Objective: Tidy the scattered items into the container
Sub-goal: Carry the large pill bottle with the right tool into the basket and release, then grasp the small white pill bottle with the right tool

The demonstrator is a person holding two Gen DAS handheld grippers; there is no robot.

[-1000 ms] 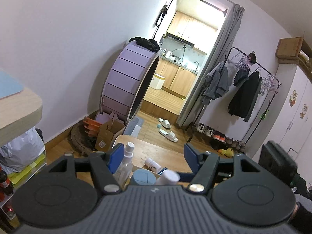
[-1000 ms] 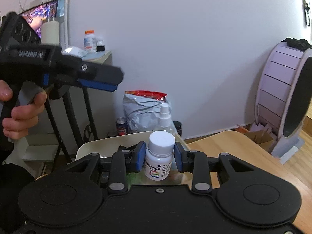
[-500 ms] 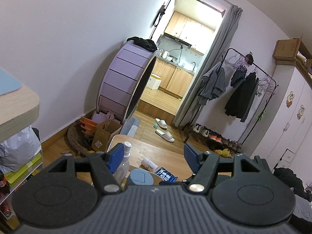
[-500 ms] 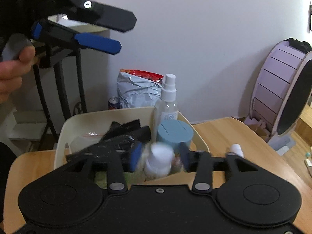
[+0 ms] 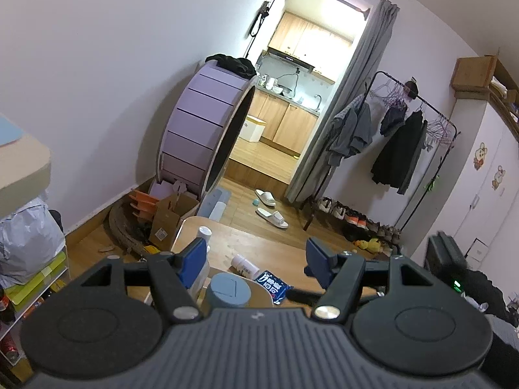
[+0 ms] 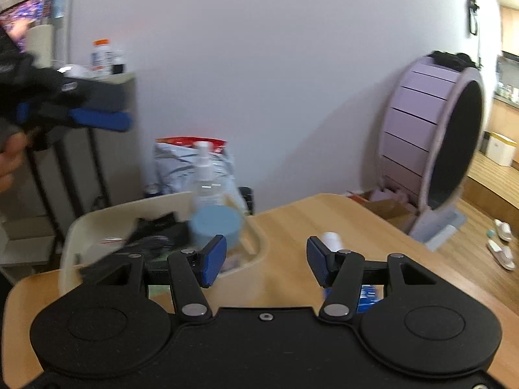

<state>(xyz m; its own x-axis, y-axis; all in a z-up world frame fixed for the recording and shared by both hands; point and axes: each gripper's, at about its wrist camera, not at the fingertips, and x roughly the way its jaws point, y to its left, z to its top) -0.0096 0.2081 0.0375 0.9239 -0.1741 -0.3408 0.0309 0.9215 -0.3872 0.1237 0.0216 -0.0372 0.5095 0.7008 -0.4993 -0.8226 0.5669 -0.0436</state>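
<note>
Our right gripper (image 6: 264, 259) has just opened; its fingers hold nothing now. Left gripper (image 5: 256, 259) waits open, empty. Next we go slowly for the small bottle (image 6: 331, 240) on the surface (image 6: 324, 214).

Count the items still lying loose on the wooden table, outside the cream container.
2: a white bottle lying on its side mid-table, and a blue packet just beside it. Others may be hidden behind the grippers.
</note>
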